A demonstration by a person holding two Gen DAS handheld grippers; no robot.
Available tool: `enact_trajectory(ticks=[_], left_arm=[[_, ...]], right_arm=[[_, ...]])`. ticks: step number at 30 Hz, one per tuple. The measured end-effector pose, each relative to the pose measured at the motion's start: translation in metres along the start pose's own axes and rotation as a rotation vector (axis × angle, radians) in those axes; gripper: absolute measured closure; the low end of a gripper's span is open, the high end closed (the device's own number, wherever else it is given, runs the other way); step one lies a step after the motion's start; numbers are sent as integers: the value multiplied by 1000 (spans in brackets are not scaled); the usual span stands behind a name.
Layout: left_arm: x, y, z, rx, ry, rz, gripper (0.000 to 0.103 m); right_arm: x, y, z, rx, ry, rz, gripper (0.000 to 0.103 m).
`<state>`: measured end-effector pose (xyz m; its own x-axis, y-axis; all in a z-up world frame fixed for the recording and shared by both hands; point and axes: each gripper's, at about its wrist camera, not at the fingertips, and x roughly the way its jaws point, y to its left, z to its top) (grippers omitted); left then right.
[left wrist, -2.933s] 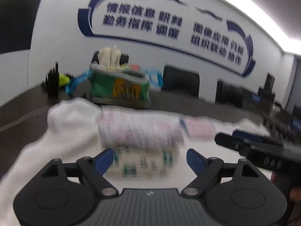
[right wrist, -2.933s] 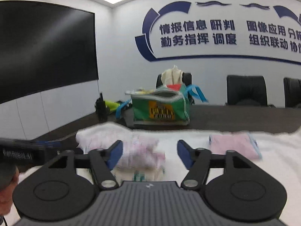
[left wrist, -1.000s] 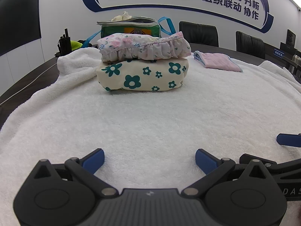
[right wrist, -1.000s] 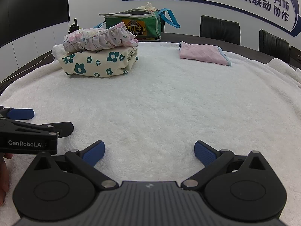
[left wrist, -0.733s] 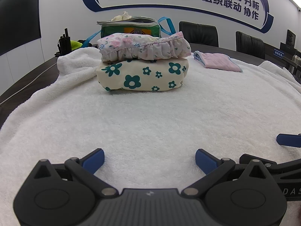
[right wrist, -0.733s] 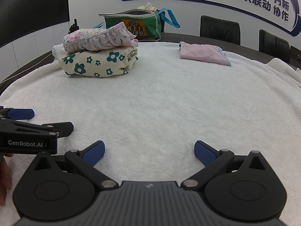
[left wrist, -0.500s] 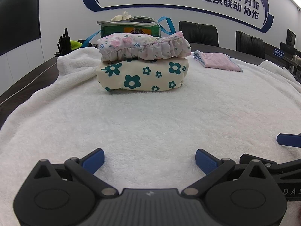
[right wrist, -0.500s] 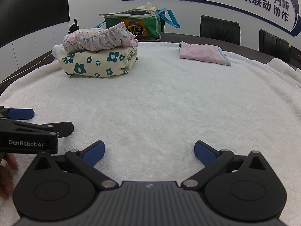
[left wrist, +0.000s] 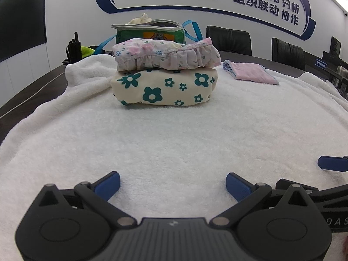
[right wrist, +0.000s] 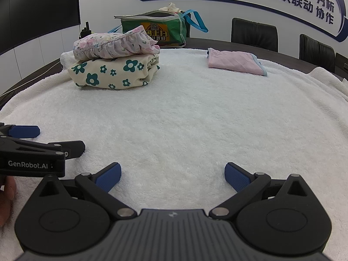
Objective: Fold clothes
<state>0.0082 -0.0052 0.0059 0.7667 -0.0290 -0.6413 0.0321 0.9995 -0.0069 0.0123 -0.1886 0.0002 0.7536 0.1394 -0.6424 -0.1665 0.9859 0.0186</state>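
Two folded garments are stacked at the far left of the white towel (left wrist: pixel 174 143) (right wrist: pixel 195 113): a pink floral frilled piece (left wrist: pixel 165 54) (right wrist: pixel 115 45) on top of a cream piece with green flowers (left wrist: pixel 165 88) (right wrist: pixel 115 71). A folded pink cloth (left wrist: pixel 252 74) (right wrist: pixel 235 62) lies flat at the far right. My left gripper (left wrist: pixel 173 184) rests low on the towel near its front, open and empty. My right gripper (right wrist: pixel 171 177) sits beside it, open and empty too. Each gripper shows at the edge of the other's view.
A green bag (left wrist: pixel 152 32) (right wrist: pixel 154 29) with blue straps stands behind the stack on the dark table. Black chairs (left wrist: pixel 228 40) (right wrist: pixel 254 32) line the far side. A black radio (left wrist: pixel 74 50) stands at the far left. Part of a hand (right wrist: pixel 6 198) shows at the left.
About three seconds ago both grippers were raised close to the stack; they have since drawn back and come down onto the towel's front. Over the last second nothing has moved.
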Motion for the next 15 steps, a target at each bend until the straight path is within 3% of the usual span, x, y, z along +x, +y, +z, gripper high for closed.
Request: enact_trajectory(ticks=[15], left_arm=[[0, 1, 0, -1, -4, -3, 0]], right_arm=[[-1, -2, 0, 16, -5, -1, 1]])
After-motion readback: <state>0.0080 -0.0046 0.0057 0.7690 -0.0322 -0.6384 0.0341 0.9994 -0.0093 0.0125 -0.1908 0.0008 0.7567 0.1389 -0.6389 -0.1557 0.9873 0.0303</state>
